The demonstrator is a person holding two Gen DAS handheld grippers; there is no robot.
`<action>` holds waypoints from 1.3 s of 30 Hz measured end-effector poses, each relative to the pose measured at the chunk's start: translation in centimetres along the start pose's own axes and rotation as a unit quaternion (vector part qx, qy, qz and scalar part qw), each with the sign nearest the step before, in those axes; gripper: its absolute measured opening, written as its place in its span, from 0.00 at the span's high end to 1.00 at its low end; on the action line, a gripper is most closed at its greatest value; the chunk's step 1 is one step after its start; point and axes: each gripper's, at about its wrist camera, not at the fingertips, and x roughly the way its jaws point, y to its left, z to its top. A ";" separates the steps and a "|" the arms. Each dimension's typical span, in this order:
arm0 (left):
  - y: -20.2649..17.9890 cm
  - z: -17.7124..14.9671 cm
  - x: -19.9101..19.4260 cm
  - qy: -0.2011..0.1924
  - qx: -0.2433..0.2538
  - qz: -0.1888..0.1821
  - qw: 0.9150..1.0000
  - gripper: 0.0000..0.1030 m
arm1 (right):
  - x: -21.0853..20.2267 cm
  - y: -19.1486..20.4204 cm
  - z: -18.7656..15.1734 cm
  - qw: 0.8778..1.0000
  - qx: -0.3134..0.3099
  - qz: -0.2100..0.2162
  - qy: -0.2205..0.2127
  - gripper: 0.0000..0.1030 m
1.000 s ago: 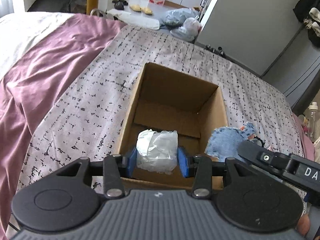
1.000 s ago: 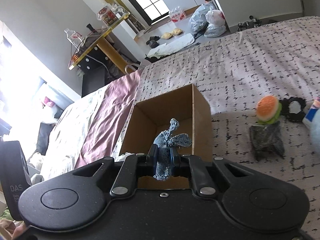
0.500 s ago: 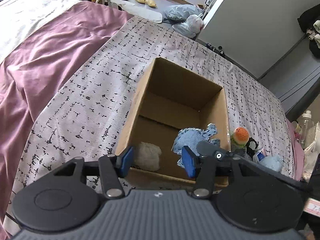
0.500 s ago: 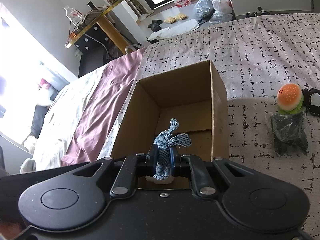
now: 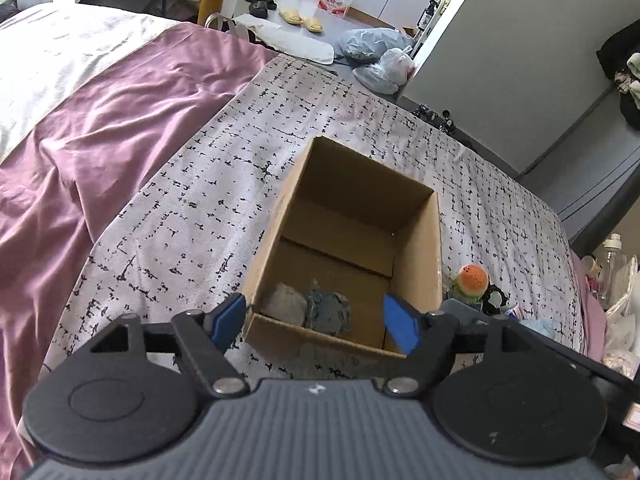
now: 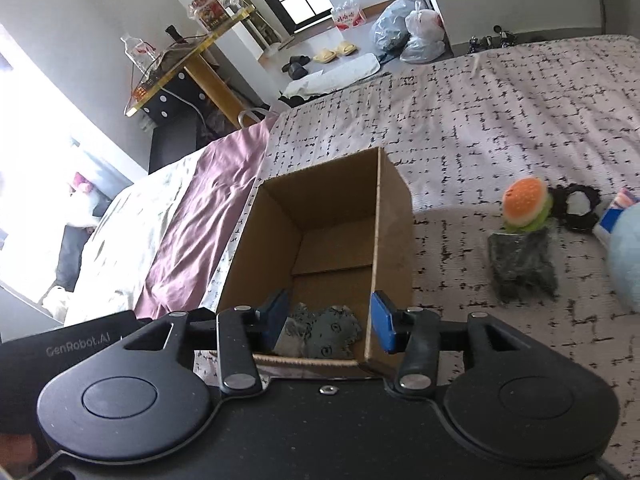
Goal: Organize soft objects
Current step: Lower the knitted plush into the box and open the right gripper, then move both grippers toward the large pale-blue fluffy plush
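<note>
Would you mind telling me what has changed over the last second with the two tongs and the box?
Both tongs let go. The left tongs dropped the white bundle into the cardboard box first, then the right tongs released the blue denim piece beside it; both now stand open and empty. The box, burger toy and dark bundle stayed put.

1. Cardboard box (image 5: 420,240) is open at top; far half of its floor is bare, so there is room to go down.
2. Near end is taken: white wad (image 5: 285,303) touches denim toy (image 5: 329,311).
3. Right of box: burger toy (image 6: 525,203), dark pouch (image 6: 522,267) and black ring (image 6: 576,205) are close together.
4. Bed (image 5: 192,216) left of box is free.
</note>
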 end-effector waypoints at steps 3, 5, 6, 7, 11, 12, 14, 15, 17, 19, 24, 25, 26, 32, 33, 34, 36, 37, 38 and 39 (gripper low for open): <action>-0.7 -0.6 -0.5 -0.001 0.005 0.003 1.000 0.25 | -1.1 -0.5 -0.3 1.000 -0.005 -0.008 -0.004 0.52; -1.2 -1.2 -0.8 0.000 0.010 0.009 1.000 0.23 | -1.8 -0.9 -0.4 1.000 -0.010 -0.013 -0.008 0.49; -1.3 -1.4 -0.8 0.000 0.011 0.011 1.000 0.22 | -2.3 -1.1 -0.6 1.000 -0.013 -0.017 -0.010 0.44; -1.5 -1.6 -1.0 -0.001 0.010 0.014 1.000 0.21 | -2.7 -1.4 -0.7 1.000 -0.016 -0.022 -0.011 0.41; -2.7 -2.3 -1.9 -0.014 0.026 0.022 0.999 0.12 | -4.3 -2.2 -1.0 0.999 -0.033 -0.034 -0.014 0.36; -3.1 -2.4 -2.1 -0.018 0.031 0.025 0.999 0.09 | -4.7 -2.4 -1.0 0.999 -0.036 -0.037 -0.016 0.33; -3.8 -2.6 -2.7 -0.027 0.038 0.029 0.998 0.06 | -5.7 -3.0 -0.9 0.998 -0.045 -0.041 -0.021 0.30; -4.2 -2.8 -3.0 -0.032 0.039 0.028 0.998 0.04 | -6.1 -3.3 -0.8 0.998 -0.048 -0.042 -0.024 0.28; -4.7 -3.0 -3.5 -0.036 0.038 0.023 0.998 0.03 | -7.0 -4.0 -0.6 0.997 -0.050 -0.041 -0.029 0.23; -5.3 -3.2 -3.8 -0.039 0.039 0.019 0.998 0.03 | -7.8 -4.7 -0.3 0.997 -0.051 -0.041 -0.033 0.22; -6.8 -3.9 -4.4 -0.046 0.050 0.020 0.998 0.00 | -9.3 -5.9 0.3 0.996 -0.070 -0.044 -0.037 0.11; -7.1 -4.0 -4.5 -0.045 0.052 0.019 0.997 0.00 | -9.6 -6.1 0.5 0.996 -0.074 -0.044 -0.038 0.10; -7.4 -4.1 -4.6 -0.045 0.053 0.018 0.997 0.00 | -9.8 -6.3 0.6 0.995 -0.076 -0.044 -0.038 0.09; -9.1 -4.5 -5.0 -0.053 0.058 0.014 0.997 0.00 | -11.3 -7.7 1.3 0.994 -0.093 -0.038 -0.042 0.01; -9.5 -4.6 -5.1 -0.055 0.059 0.013 0.997 0.00 | -11.6 -8.0 1.4 0.994 -0.095 -0.037 -0.044 0.00; -9.8 -4.7 -5.1 -0.057 0.060 0.012 0.996 0.00 | -11.9 -8.3 1.5 0.994 -0.095 -0.037 -0.047 0.00; -10.5 -5.0 -5.2 -0.064 0.065 0.010 0.996 0.00 | -12.3 -9.1 1.8 0.994 -0.093 -0.037 -0.049 0.00; -10.9 -5.1 -5.2 -0.071 0.069 0.011 0.995 0.00 | -12.5 -9.5 1.9 0.994 -0.092 -0.038 -0.050 0.00; -11.4 -5.3 -5.2 -0.078 0.073 0.016 0.994 0.00 | -12.6 -9.9 2.1 0.994 -0.091 -0.039 -0.051 0.00; -11.9 -5.4 -5.2 -0.085 0.077 0.021 0.993 0.00 | -12.8 -10.3 2.3 0.994 -0.089 -0.040 -0.051 0.00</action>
